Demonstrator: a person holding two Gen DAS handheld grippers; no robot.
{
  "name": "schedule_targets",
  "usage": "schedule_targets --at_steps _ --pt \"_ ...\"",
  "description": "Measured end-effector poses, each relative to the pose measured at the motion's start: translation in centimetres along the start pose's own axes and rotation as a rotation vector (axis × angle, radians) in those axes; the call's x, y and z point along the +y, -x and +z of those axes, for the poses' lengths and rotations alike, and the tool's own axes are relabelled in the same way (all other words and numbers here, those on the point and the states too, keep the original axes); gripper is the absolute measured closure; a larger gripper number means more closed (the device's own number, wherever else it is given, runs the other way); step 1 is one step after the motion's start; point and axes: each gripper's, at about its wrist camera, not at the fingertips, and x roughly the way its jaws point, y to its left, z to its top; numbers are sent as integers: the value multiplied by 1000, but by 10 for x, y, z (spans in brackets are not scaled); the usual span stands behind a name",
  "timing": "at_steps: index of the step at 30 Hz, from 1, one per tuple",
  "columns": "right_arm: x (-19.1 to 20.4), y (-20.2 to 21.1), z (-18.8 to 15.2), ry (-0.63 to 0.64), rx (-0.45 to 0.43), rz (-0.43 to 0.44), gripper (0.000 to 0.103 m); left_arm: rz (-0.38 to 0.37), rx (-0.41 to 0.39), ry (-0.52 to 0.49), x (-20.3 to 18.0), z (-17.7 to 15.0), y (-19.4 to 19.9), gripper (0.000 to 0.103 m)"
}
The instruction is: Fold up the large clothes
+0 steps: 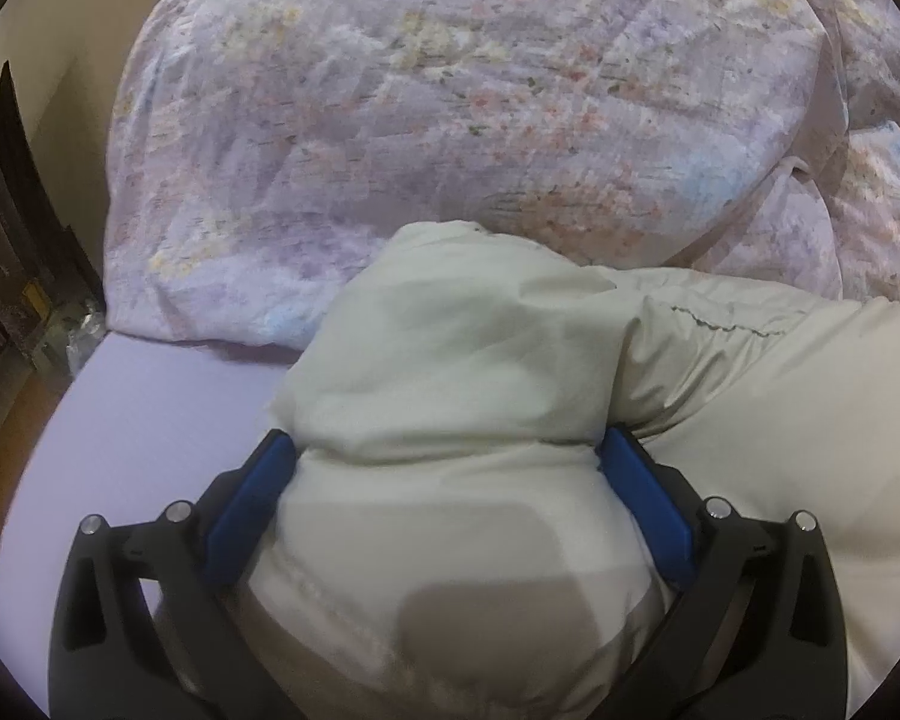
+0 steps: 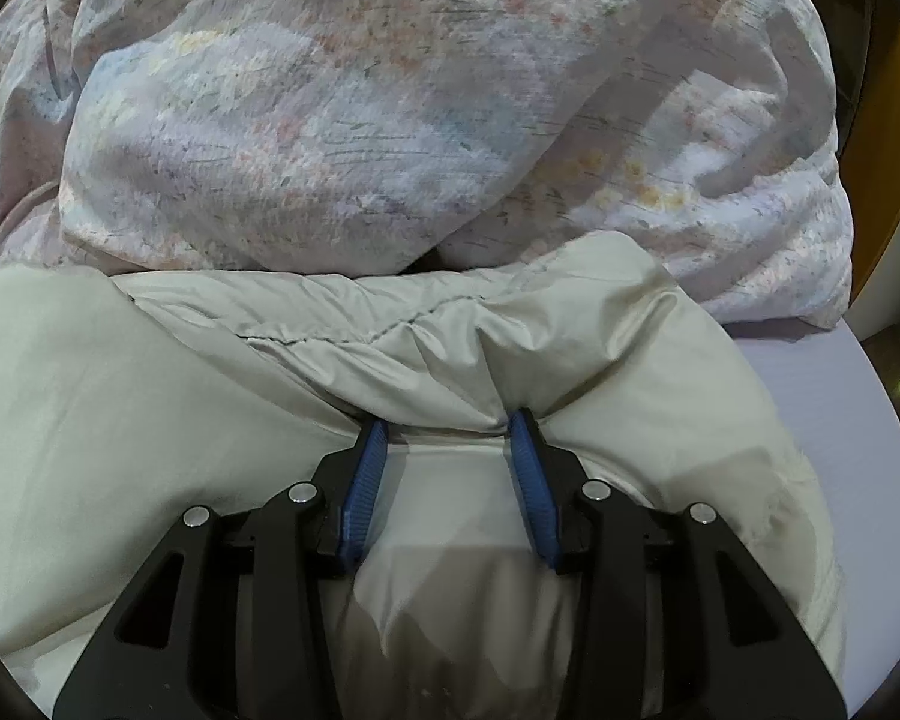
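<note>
A cream padded jacket (image 1: 468,360) lies on a bed with a pale lilac sheet (image 1: 120,396), stretched sideways across both views; its long axis runs from the left view's centre off to the right, and in the right wrist view it spans from the left edge to near the right side of the mattress. A dark stitched seam (image 2: 354,333) follows that same sideways line. Which end is collar and which is hem cannot be told.

The left hand-held gripper (image 1: 447,450) has a thick bunched fold of the jacket filling the space between its blue pads (image 1: 252,498), which press into the fabric on both sides, so it is clamped on the jacket. The right hand-held gripper (image 2: 447,426) stands at a middling width with its fingertips pushed into a crease of the jacket; fabric lies between the blue pads (image 2: 363,480), but with a gap on the left side, and whether they pinch it cannot be told.

Just behind the jacket, touching its far edge, a bulky floral duvet (image 1: 450,90) is heaped and takes up the whole far part of the bed. At the left edge beyond the mattress stands dark furniture (image 1: 12,192), over a wooden floor (image 1: 6,438).
</note>
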Motion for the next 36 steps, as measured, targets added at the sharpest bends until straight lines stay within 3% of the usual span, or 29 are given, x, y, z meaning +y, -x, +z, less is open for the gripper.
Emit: schedule_targets --at_steps 1,3,5,12,15,19,22,25,30,33,36 --pt "-3 5 -1 -15 9 4 56 -16 0 2 5 -5 12 2" --pt "-16 29 -7 -74 11 74 41 -49 -19 -5 13 -13 31 2" --pt "-34 56 -16 -149 1 106 33 -81 -36 -17 25 -25 57 2" --pt "-111 115 -74 -439 68 178 29 -200 11 71 87 -72 114 2" --pt "-135 119 -101 -559 120 221 28 -255 81 163 112 -91 110 3" --pt "-140 100 -127 -681 208 410 28 -364 177 271 118 -109 97 13" --pt "-136 95 -132 -720 211 507 28 -442 204 335 114 -112 89 17" --pt "-133 91 -130 -731 197 536 28 -495 203 388 107 -108 82 20" --pt "-135 84 -134 -766 196 530 29 -520 244 474 95 -103 61 23" --pt "-134 84 -135 -771 176 546 29 -521 216 507 96 -103 57 23" --pt "-130 81 -136 -782 159 584 32 -540 207 582 100 -103 52 31"
